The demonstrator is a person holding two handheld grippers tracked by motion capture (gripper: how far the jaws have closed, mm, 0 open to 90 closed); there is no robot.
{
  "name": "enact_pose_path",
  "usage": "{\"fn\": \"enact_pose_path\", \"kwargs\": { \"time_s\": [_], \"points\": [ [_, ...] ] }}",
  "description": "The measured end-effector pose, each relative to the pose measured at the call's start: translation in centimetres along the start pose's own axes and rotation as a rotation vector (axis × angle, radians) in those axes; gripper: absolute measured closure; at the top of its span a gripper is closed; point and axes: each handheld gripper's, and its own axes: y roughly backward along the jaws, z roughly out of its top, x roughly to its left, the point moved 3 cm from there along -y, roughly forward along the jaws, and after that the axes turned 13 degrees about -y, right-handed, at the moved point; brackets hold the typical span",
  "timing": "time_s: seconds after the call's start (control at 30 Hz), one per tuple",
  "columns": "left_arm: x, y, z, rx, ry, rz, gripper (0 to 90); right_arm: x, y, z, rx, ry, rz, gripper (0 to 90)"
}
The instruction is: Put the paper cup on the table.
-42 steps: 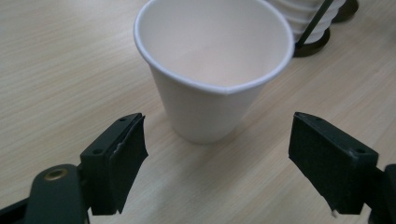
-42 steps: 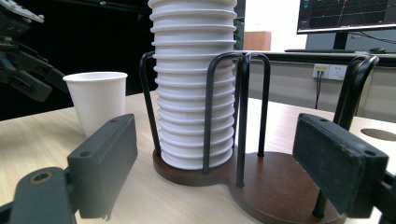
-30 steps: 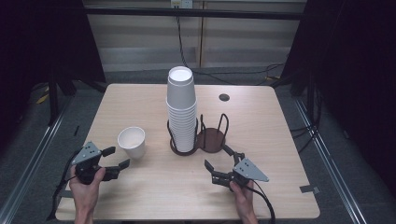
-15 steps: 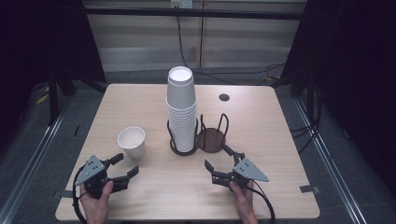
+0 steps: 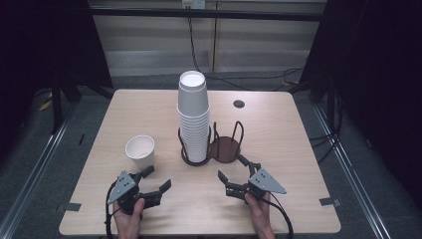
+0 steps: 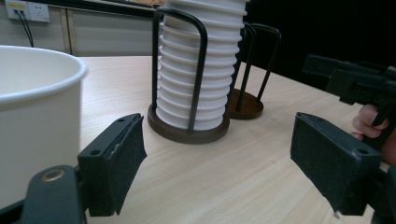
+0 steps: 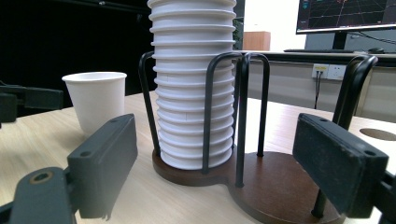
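Cup (image 5: 140, 150) beside left gripper (image 5: 155, 180) (untouched)

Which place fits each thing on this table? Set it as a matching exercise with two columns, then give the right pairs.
Things:
1. single paper cup
2. stack of cups
3. empty ring of the holder
4. round hole

Places:
A. in the table top, far right of the stack
B. standing alone, left of the holder
C. in the holder's left ring, inside the wire loops
D. just right of the stack, nothing in it

Pairs: 1-B, 2-C, 3-D, 4-A
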Motion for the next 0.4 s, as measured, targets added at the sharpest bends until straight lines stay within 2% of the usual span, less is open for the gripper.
{"fn": "enact_pose_path", "kwargs": {
  "time_s": [0.03,0.13,0.23,0.33,0.4],
  "points": [
    [-0.2,-0.2,-0.1,0.010,-0.011,0.002,17.6,0.0,0.0,0.0,0.000,0.000,-0.001,13.4],
    [-0.7,-0.8,0.1,-0.016,-0.019,0.020,17.6,0.0,0.0,0.0,0.000,-0.001,0.000,13.4],
    [-0.8,-0.8,0.1,-0.023,-0.011,0.022,17.6,0.0,0.0,0.0,0.000,0.000,-0.001,13.4],
    [-0.9,-0.4,0.0,-0.073,-0.023,0.034,17.6,0.0,0.0,0.0,0.000,0.000,-0.002,13.4],
    [-1.3,-0.1,0.0,-0.111,-0.049,0.031,17.4,0.0,0.0,0.0,-0.002,0.000,-0.003,13.4]
  ]
}}
